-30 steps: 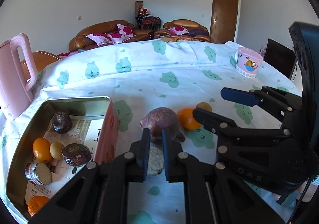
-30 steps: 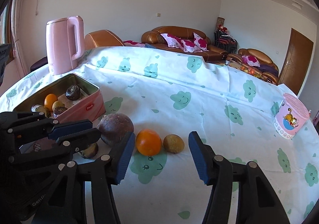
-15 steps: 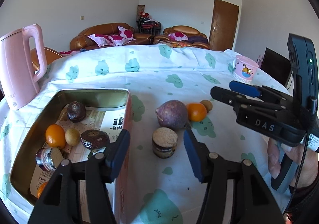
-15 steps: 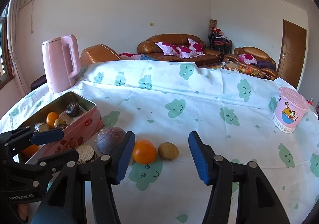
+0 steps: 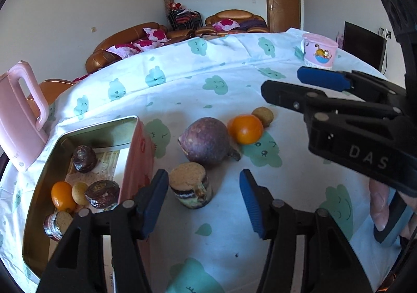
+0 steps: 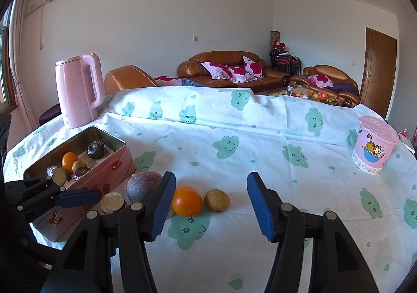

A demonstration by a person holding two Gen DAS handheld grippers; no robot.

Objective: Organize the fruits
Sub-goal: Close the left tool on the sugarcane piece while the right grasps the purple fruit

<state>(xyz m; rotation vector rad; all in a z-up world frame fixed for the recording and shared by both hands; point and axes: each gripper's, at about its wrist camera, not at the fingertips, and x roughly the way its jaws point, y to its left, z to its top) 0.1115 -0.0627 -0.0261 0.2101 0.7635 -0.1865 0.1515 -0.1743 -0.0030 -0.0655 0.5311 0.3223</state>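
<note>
A pink tin (image 5: 135, 160) (image 6: 109, 162) holds several fruits at the left. On the cloth beside it lie a cut cylindrical fruit piece (image 5: 190, 186) (image 6: 112, 202), a large purple fruit (image 5: 206, 144) (image 6: 142, 184), an orange (image 5: 245, 128) (image 6: 186, 201) and a small brown fruit (image 5: 263, 115) (image 6: 216, 200). My left gripper (image 5: 200, 201) is open and empty, just in front of the cut piece. My right gripper (image 6: 208, 204) is open and empty, facing the orange and the brown fruit; it also shows in the left wrist view (image 5: 307, 87).
A pink kettle (image 5: 20, 120) (image 6: 78, 92) stands behind the tin. A pink cartoon cup (image 5: 319, 51) (image 6: 372, 148) stands at the far right of the table (image 6: 234, 120). Sofas and a door are beyond the table.
My left gripper was shut on the cut fruit piece a second ago; it has opened, let it go upright on the cloth, and drawn back. The right gripper stays open and has lifted slightly.
</note>
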